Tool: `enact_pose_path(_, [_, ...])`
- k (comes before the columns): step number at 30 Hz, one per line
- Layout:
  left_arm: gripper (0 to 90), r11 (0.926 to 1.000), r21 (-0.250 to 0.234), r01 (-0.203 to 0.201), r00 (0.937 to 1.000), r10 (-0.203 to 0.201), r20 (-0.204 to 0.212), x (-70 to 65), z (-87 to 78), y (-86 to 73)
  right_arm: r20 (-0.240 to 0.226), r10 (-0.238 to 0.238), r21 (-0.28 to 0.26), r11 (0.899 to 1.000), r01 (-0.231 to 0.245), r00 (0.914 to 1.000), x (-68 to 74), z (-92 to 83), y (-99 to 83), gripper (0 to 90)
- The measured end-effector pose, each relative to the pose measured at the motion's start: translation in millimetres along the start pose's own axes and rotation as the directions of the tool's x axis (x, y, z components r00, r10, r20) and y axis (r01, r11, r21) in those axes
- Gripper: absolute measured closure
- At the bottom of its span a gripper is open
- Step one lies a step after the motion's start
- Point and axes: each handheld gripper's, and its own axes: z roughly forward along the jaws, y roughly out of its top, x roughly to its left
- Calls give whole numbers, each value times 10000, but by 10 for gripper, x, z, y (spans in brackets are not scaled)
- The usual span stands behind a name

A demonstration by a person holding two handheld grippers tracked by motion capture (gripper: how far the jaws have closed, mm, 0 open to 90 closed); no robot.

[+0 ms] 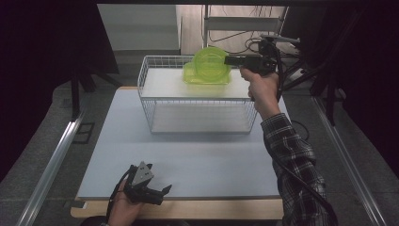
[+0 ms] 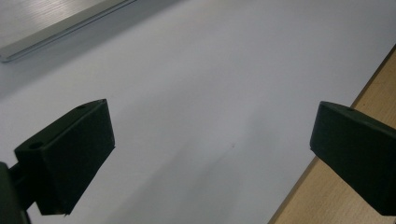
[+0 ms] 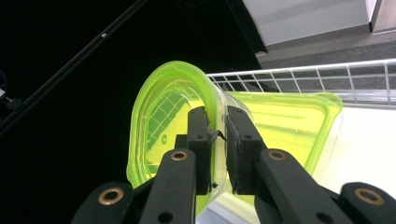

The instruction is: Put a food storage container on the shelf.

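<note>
Jaws of the right gripper point(image 3: 217, 135) are clenched on the wall of a round green container point(image 1: 210, 62), one pad inside the rim and one outside, holding it tipped on its side in the air above the white wire basket point(image 1: 197, 113). Just behind it a second, squarish green container point(image 3: 285, 126) sits in the basket at its far side. The left gripper point(image 2: 212, 140) rests low at the near edge of the white table mat point(image 1: 188, 160), jaws spread wide with nothing between them, well apart from the basket
</note>
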Motion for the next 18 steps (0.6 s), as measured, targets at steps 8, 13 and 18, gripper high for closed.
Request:
enact_pose_path(8, [0,10000,-4,-16,10000,16,32,-1,0,0,370,-7,83,10000,4,9993,-10,139,59,809])
enact_pose_path(13, [0,10000,10,-37,10000,37,45,-3,1,-1,554,11,161,9999,-20,9985,-21,190,63,808])
enact_pose_path(18, [0,10000,9,-56,10000,56,72,-6,3,-1,764,66,163,9998,-79,9971,-37,218,77,789])
